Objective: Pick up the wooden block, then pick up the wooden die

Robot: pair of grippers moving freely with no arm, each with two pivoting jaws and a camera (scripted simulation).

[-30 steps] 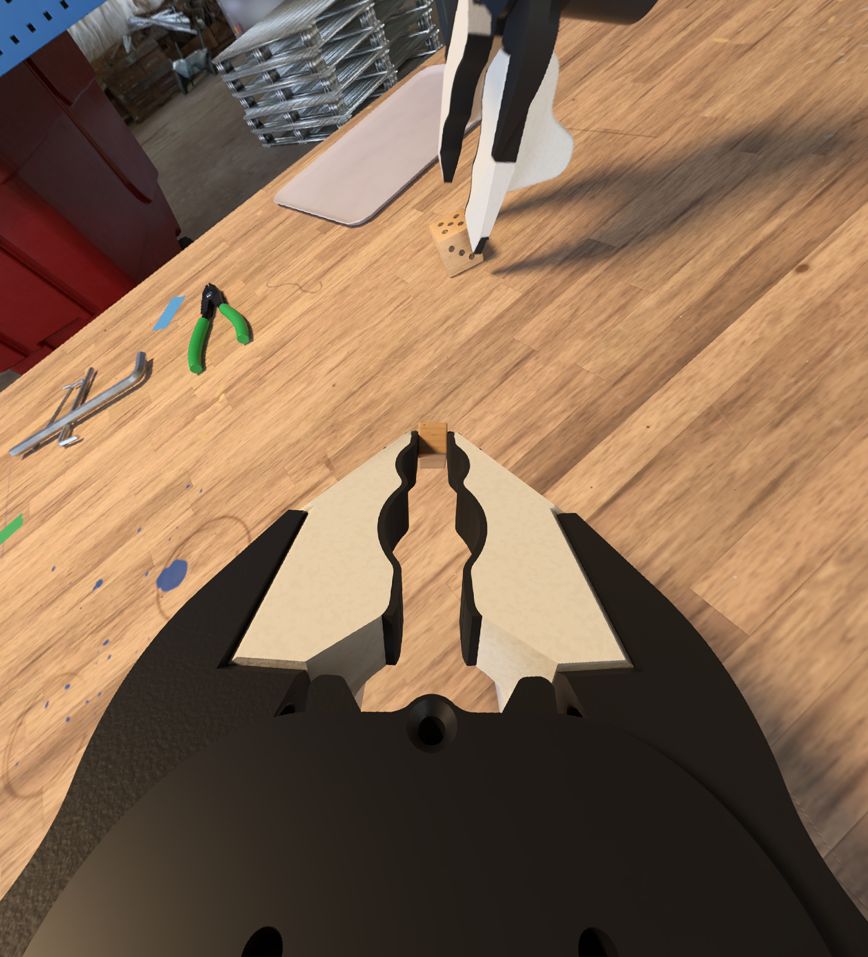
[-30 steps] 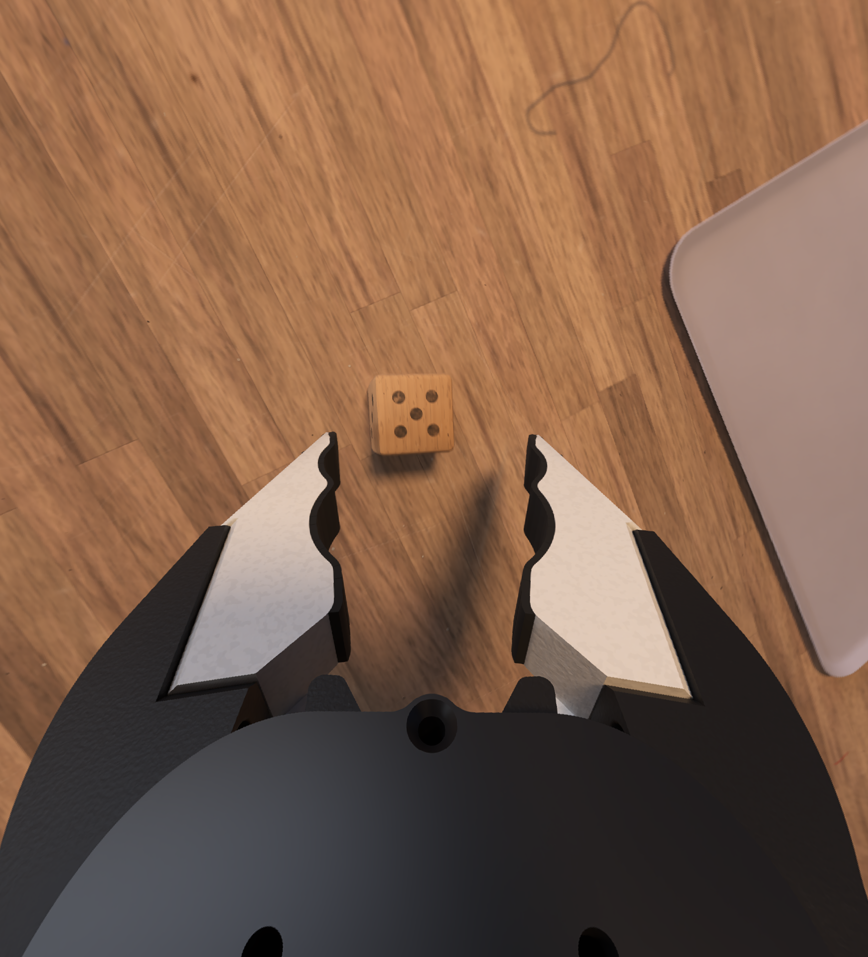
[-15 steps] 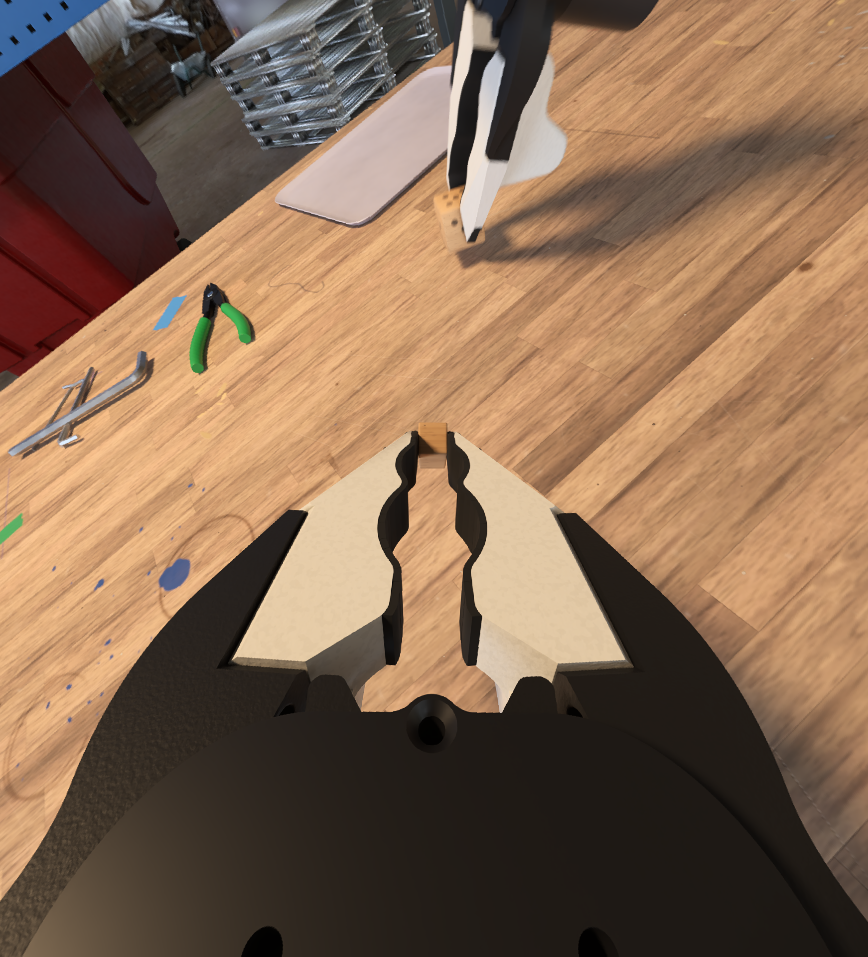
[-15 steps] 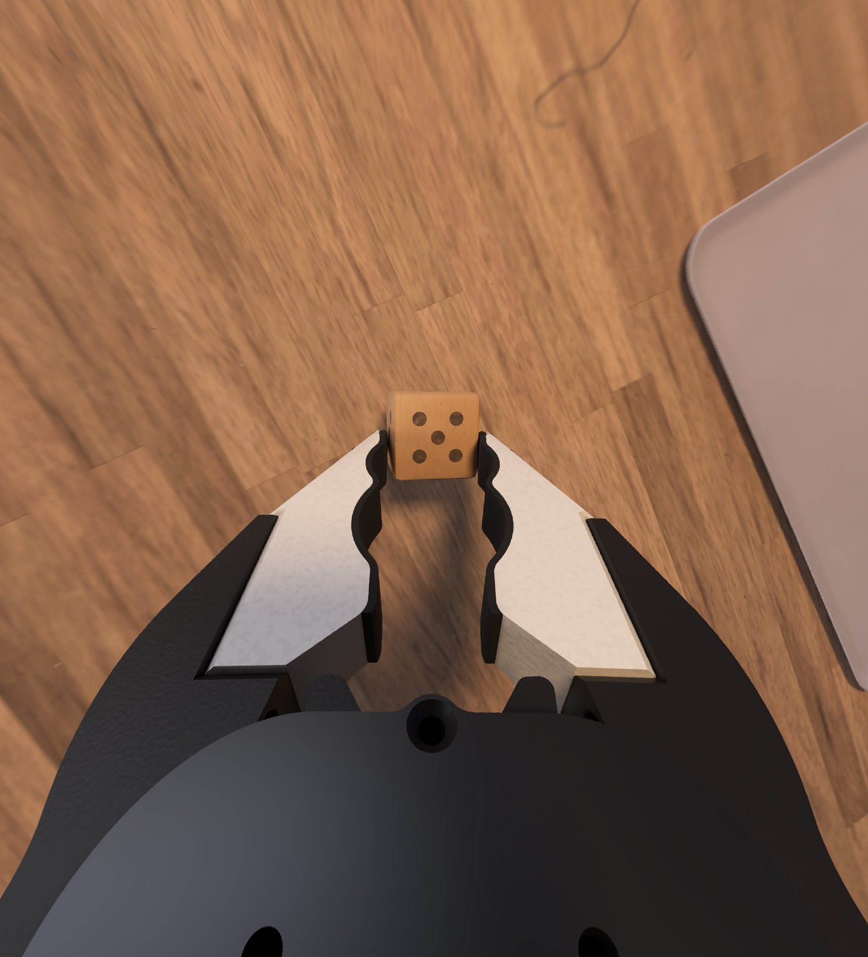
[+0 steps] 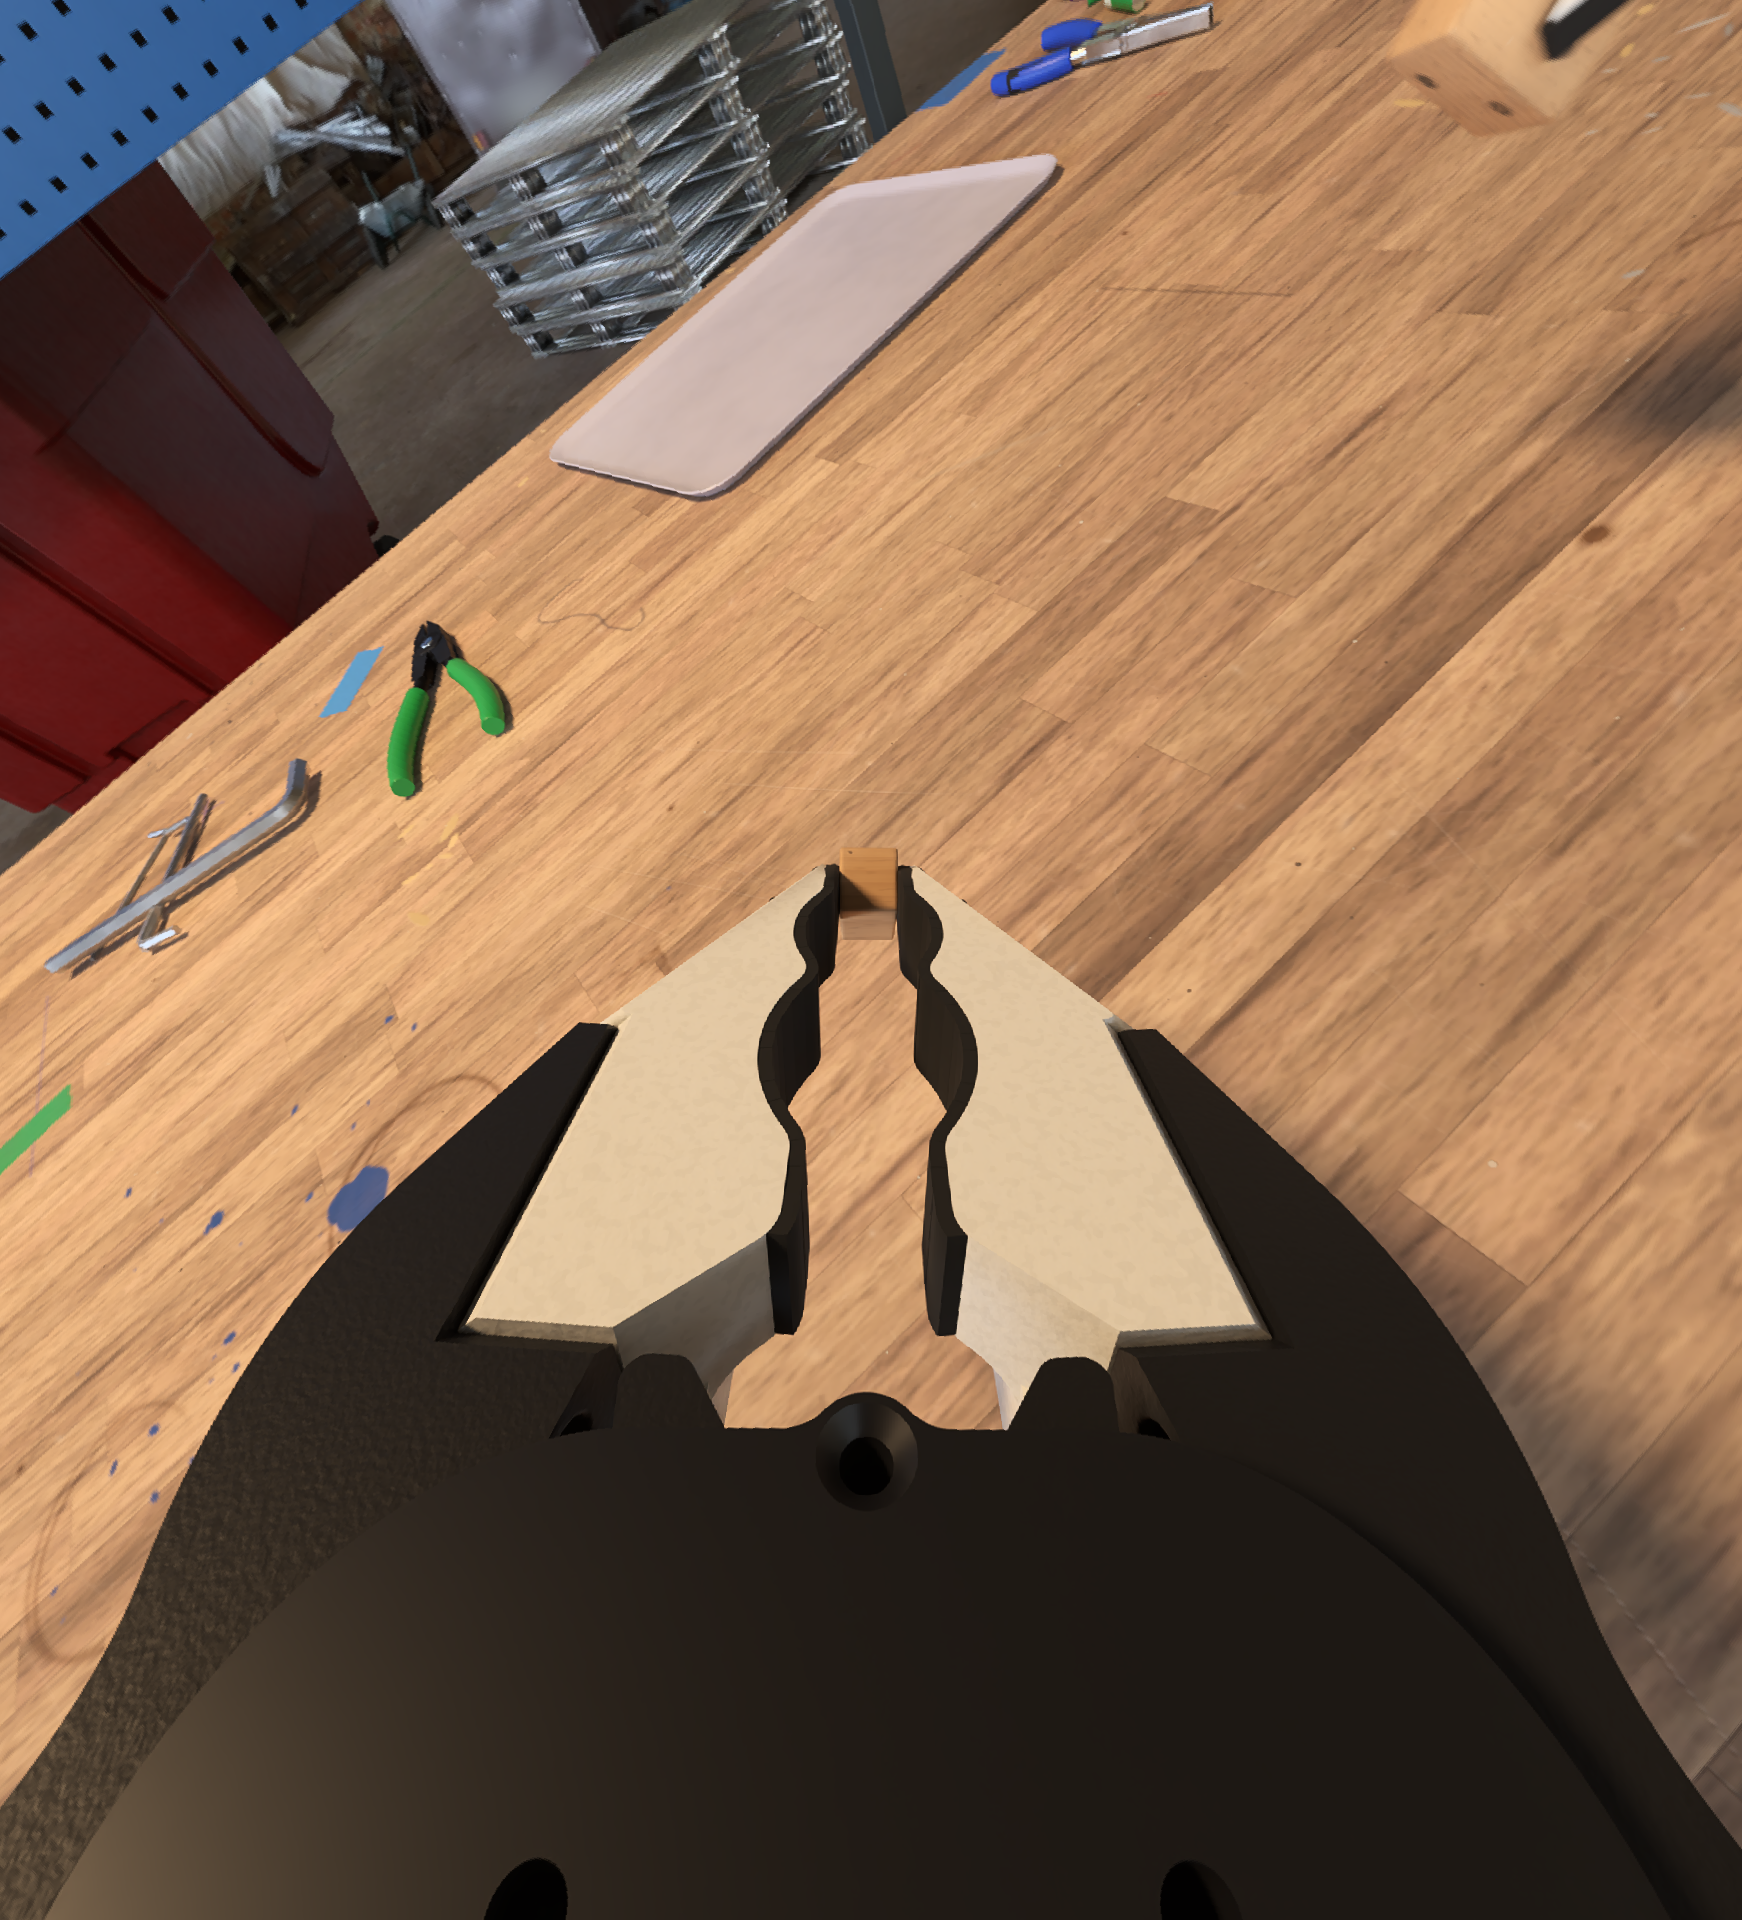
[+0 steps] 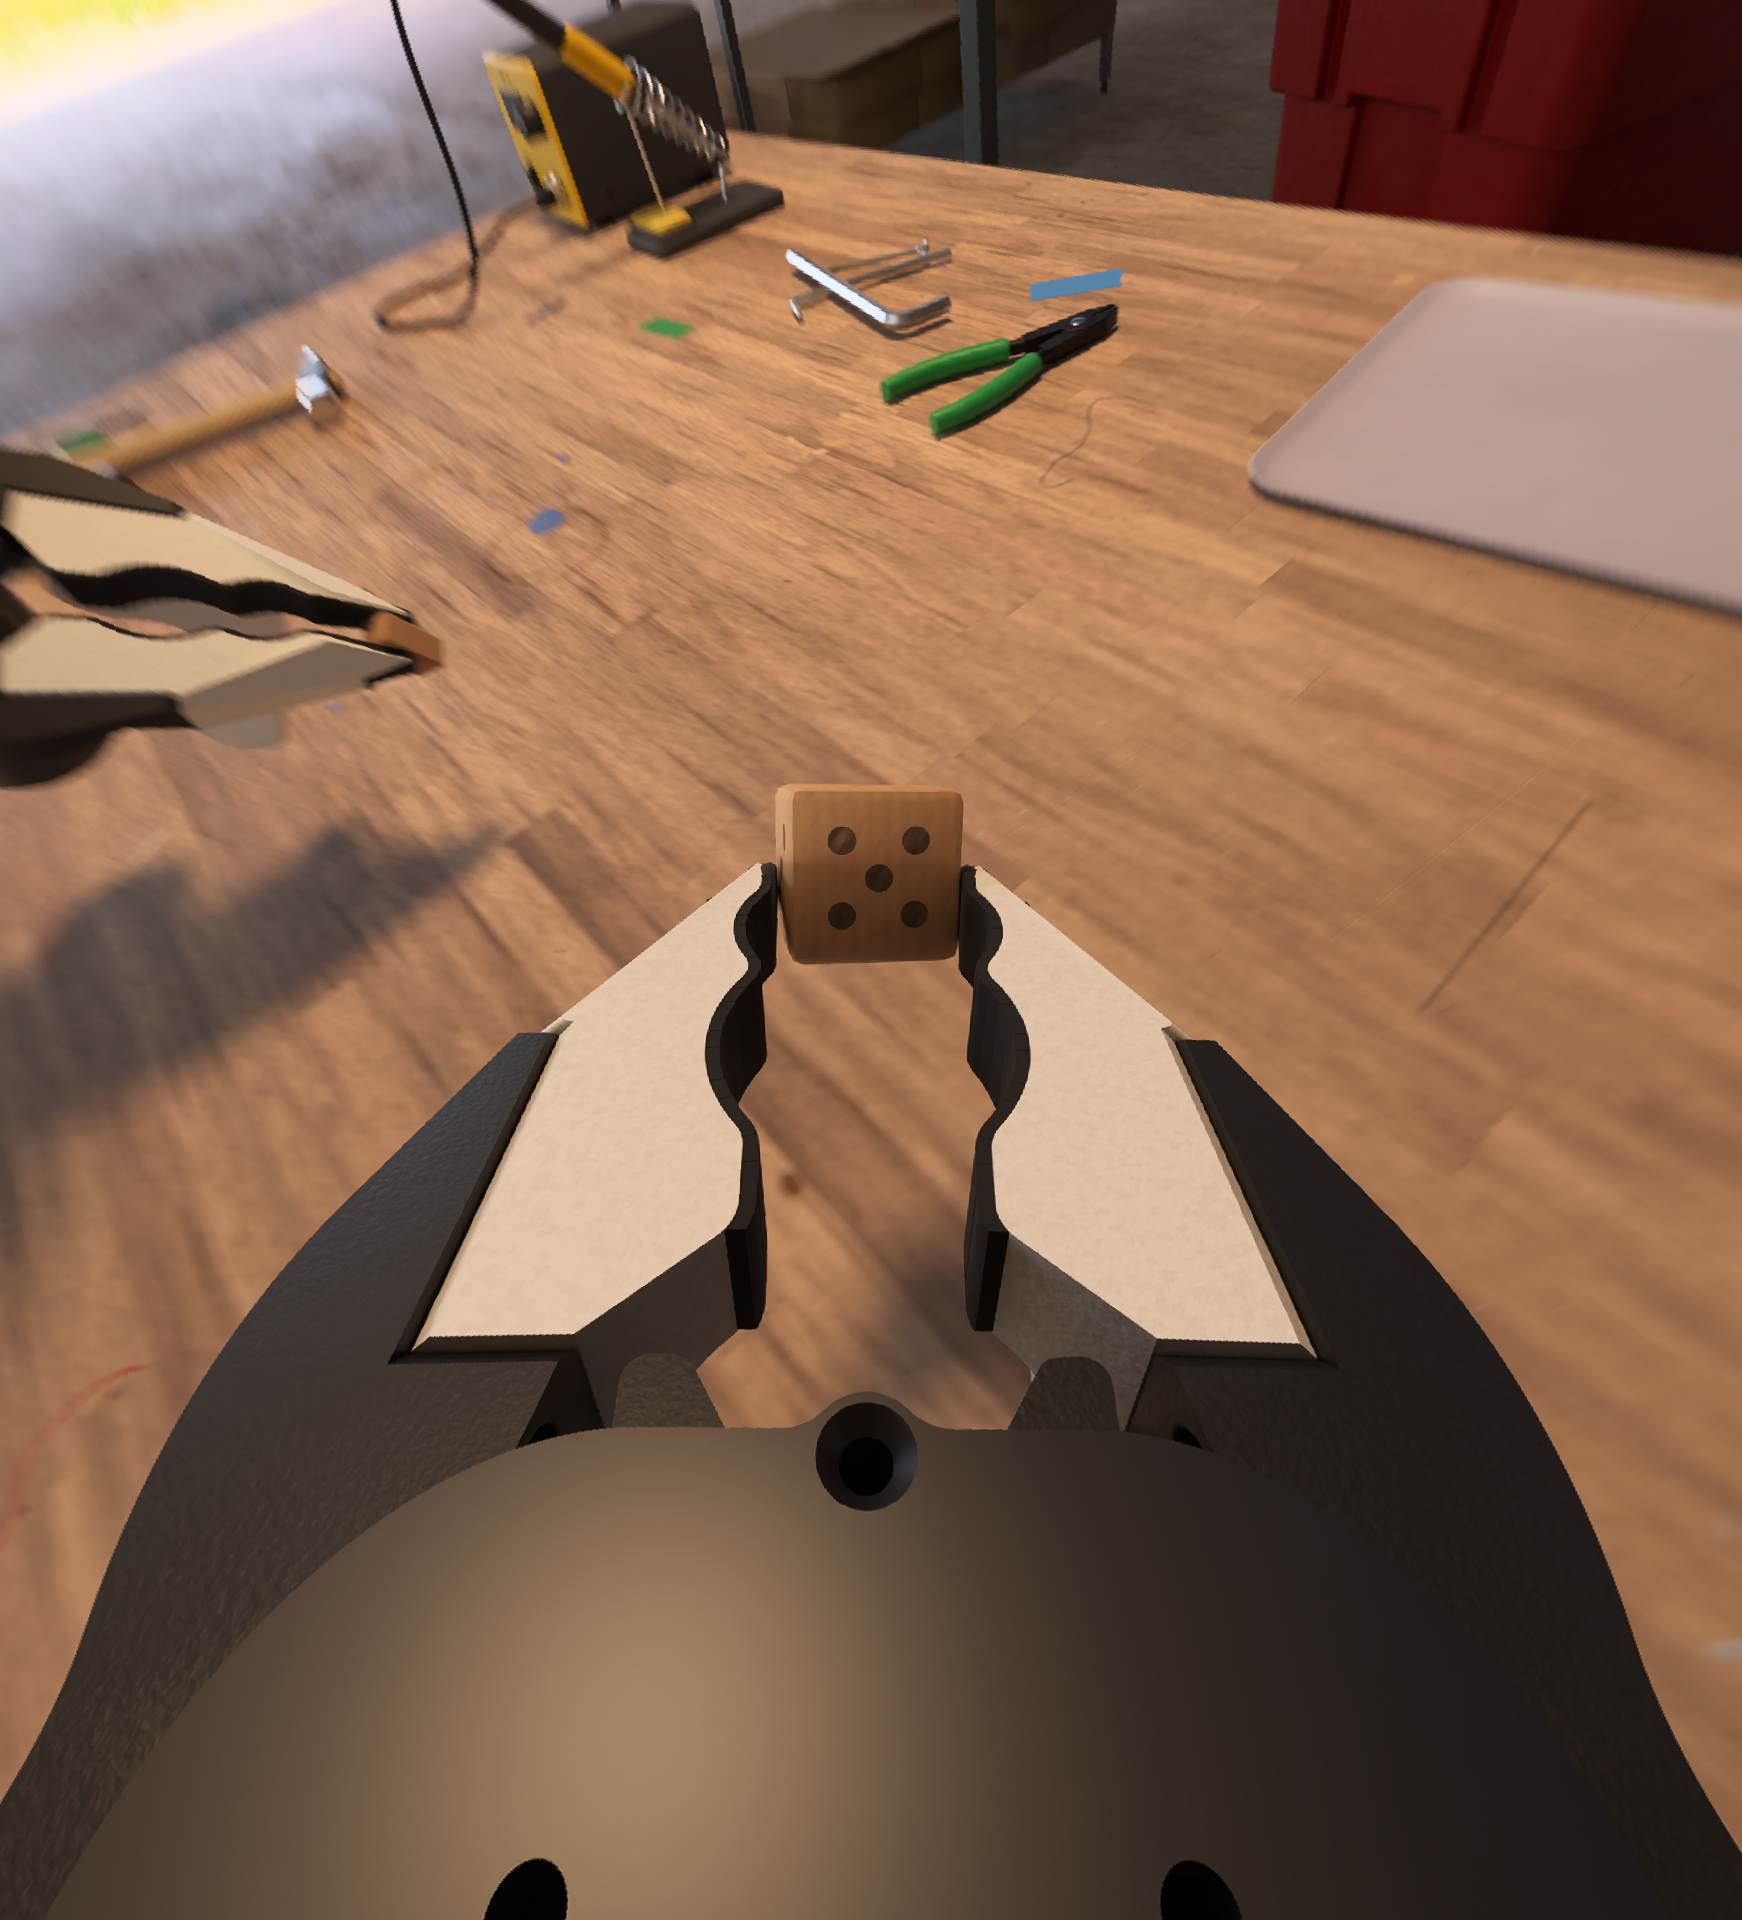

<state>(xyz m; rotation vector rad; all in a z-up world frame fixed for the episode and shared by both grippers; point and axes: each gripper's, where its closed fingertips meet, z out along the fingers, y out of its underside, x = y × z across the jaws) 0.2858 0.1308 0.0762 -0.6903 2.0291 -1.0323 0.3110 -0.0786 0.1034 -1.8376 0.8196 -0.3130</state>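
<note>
My left gripper (image 5: 867, 881) is shut on the small wooden block (image 5: 867, 904), pinched at the fingertips and held above the wooden table (image 5: 1210, 675). My right gripper (image 6: 869, 904) is shut on the wooden die (image 6: 869, 875), its five-dot face towards the camera, lifted clear of the table. In the right wrist view the left gripper (image 6: 399, 636) shows at the left edge with the block (image 6: 408, 636) at its tips. In the left wrist view the die (image 5: 1469, 73) shows at the top right edge.
A pale pink tray (image 5: 805, 322) (image 6: 1573, 436) lies on the table. Green-handled pliers (image 5: 436, 707) (image 6: 992, 374) and hex keys (image 5: 181, 883) (image 6: 867, 291) lie nearby. A hammer (image 6: 223, 416) and a soldering station (image 6: 597, 125) stand farther off. A red cabinet (image 5: 67, 499) stands beyond the table edge.
My right gripper closed on the die, lifted it off the table and tilted from looking down to looking forward across the table. My left gripper kept still with the block.
</note>
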